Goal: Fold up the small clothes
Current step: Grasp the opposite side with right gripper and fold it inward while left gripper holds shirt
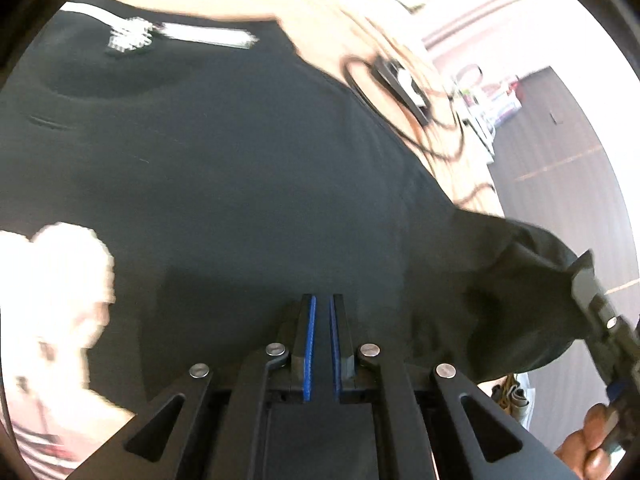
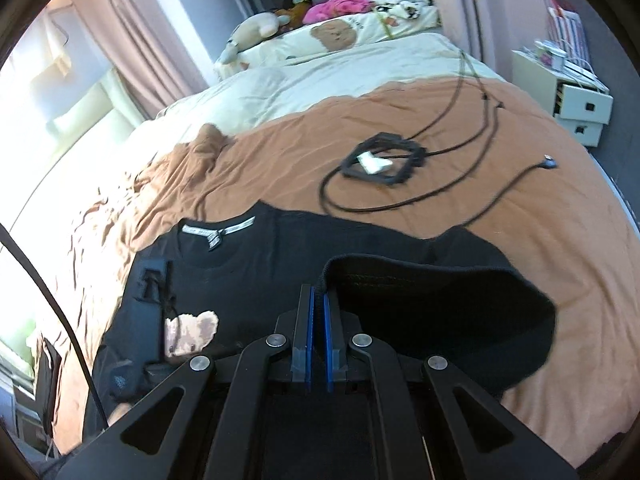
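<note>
A small black t-shirt (image 2: pixel 280 264) with a teddy-bear print (image 2: pixel 192 332) and a white neck label lies on the brown bed cover. My right gripper (image 2: pixel 317 300) is shut on the shirt's black ribbed hem (image 2: pixel 420 276) and holds it lifted over the shirt. In the left wrist view the shirt (image 1: pixel 240 160) fills the frame. My left gripper (image 1: pixel 322 300) is nearly shut, with black fabric between its blue pads. The right gripper (image 1: pixel 588 280) shows there at the right edge, holding the raised fabric. The left gripper (image 2: pixel 152 280) shows in the right wrist view over the shirt's left side.
A black square frame with a white plug (image 2: pixel 380 162) and black cables (image 2: pixel 472 136) lie on the brown cover (image 2: pixel 540 240) beyond the shirt. Pillows and soft toys (image 2: pixel 336 4) are at the bed's head. A white drawer unit (image 2: pixel 580 100) stands at the right.
</note>
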A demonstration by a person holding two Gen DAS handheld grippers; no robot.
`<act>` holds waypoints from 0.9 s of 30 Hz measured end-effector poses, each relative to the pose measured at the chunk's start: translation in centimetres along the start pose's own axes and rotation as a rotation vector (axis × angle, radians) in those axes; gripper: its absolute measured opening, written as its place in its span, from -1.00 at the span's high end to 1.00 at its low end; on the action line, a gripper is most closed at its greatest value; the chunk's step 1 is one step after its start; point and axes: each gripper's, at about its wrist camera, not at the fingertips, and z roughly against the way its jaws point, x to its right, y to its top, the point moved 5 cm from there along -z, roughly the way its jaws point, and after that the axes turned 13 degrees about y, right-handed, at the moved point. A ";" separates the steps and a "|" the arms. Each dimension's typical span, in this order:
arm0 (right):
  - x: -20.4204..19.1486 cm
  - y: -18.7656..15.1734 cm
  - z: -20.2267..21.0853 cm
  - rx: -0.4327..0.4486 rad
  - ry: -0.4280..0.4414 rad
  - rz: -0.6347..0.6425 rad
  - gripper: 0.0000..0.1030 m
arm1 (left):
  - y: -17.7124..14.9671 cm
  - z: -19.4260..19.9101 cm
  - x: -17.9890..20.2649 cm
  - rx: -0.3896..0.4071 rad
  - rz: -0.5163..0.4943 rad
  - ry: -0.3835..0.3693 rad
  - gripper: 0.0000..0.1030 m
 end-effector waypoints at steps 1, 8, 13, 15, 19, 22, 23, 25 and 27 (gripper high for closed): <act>-0.3 0.1 -0.5 -0.008 0.002 0.005 0.98 | 0.1 0.6 -0.7 0.009 0.010 0.003 0.89; -3.9 -1.0 -6.0 -0.114 0.000 0.050 0.98 | -0.2 4.8 -6.3 0.059 0.062 0.042 0.89; -6.3 -2.1 -8.7 -0.242 -0.062 0.107 0.96 | -0.4 6.8 -10.2 0.069 0.089 0.088 0.89; -6.7 -2.2 -8.6 -0.266 -0.060 0.087 0.96 | -0.6 7.3 -10.9 0.065 0.098 0.083 0.88; -6.9 -1.7 -7.2 -0.254 -0.061 0.062 0.61 | -1.4 7.8 -10.7 0.050 0.072 0.098 0.83; -6.8 -1.8 -5.9 -0.228 -0.057 0.042 -0.09 | -1.9 8.1 -10.4 0.041 0.066 0.101 0.81; -7.0 -2.1 -5.2 -0.213 -0.055 0.041 -0.13 | -2.0 8.1 -10.4 0.037 0.063 0.101 0.81; -7.2 -2.8 -4.0 -0.199 -0.043 0.036 -0.14 | -2.1 8.1 -10.1 0.035 0.045 0.116 0.80; -6.8 -3.4 -3.2 -0.200 -0.049 0.033 -0.14 | -2.1 8.0 -9.8 0.037 0.023 0.140 0.70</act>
